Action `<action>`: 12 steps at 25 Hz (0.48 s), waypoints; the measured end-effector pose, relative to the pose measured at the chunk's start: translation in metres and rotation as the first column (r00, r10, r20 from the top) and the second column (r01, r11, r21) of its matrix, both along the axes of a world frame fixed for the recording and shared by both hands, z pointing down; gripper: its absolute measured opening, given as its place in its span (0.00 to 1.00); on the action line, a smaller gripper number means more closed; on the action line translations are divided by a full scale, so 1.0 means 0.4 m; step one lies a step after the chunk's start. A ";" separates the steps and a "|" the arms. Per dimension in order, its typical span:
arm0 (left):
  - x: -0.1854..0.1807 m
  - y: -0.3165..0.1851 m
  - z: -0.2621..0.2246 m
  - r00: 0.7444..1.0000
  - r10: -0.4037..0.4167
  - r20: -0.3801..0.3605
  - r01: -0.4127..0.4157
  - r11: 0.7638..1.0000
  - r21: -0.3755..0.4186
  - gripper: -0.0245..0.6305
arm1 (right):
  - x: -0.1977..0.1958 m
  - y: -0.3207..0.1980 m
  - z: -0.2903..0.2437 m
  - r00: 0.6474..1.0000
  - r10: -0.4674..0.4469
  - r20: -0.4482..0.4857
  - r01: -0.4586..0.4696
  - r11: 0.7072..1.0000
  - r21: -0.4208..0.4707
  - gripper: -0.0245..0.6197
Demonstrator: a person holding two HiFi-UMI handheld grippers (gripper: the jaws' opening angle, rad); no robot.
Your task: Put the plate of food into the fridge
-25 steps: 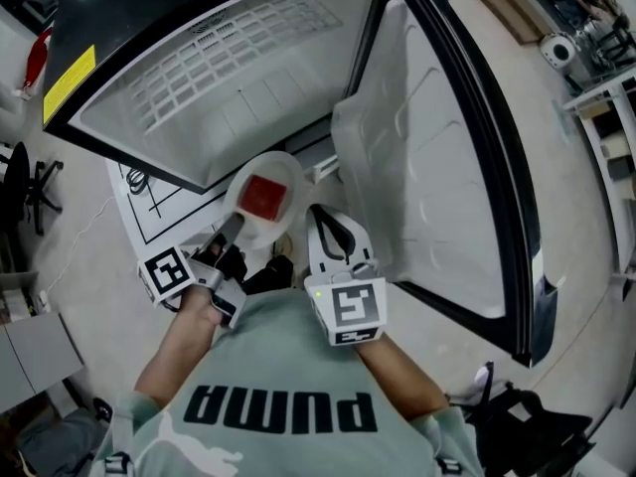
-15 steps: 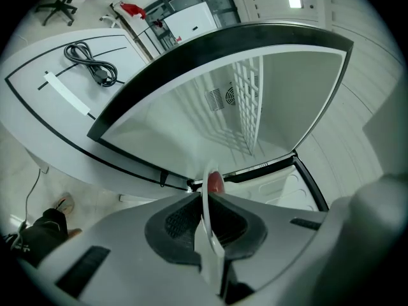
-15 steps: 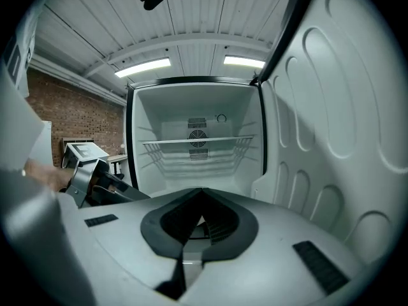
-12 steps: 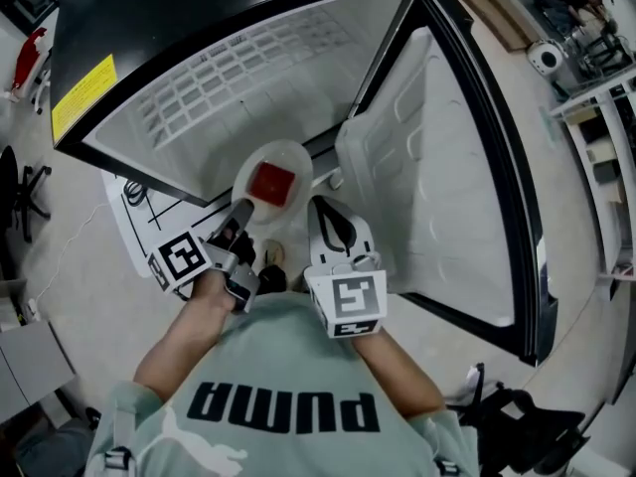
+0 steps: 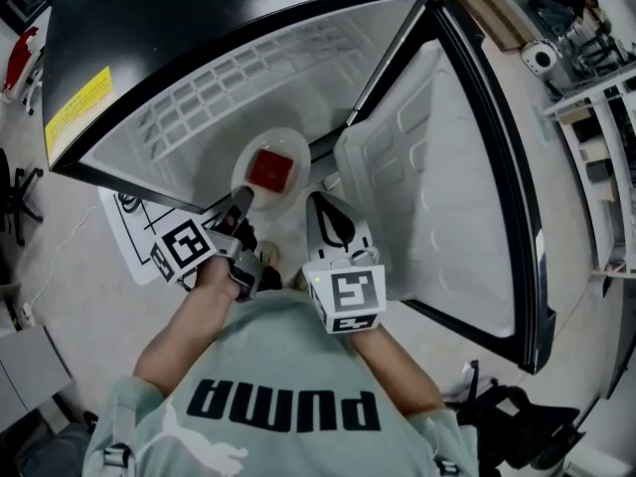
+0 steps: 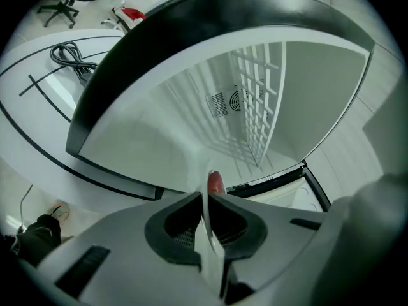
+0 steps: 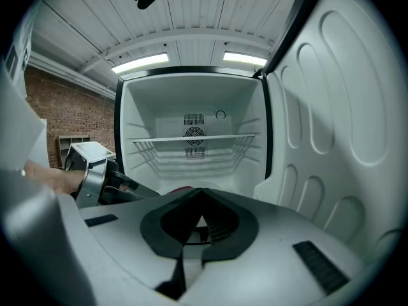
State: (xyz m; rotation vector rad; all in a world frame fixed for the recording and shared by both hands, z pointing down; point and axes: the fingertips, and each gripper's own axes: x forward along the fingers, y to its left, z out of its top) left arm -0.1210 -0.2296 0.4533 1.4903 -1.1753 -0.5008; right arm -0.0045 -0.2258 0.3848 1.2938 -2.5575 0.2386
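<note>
Nearer the fridge [image 5: 328,58] than before, the plate [image 5: 290,152] of food [image 5: 268,169] hangs rim-clamped in the jaws of the left gripper [image 5: 241,199] (level, presumably against spills); the right gripper [image 5: 318,202], jaws together, empty, flanks the plate.

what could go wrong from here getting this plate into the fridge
1. The left gripper pinches the plate by one spot on its rim only, so it may tip or slip and the red food slide off.
2. The right gripper, jaws shut and empty, gives no support beneath.
3. The plate might clip the wire shelf on the way in.
</note>
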 end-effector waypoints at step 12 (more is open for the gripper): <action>-0.020 -0.078 0.058 0.996 -0.089 -0.005 0.089 0.993 -0.072 0.08 | 0.003 -0.048 0.007 1.000 -0.001 -0.019 0.001 1.000 -0.009 0.04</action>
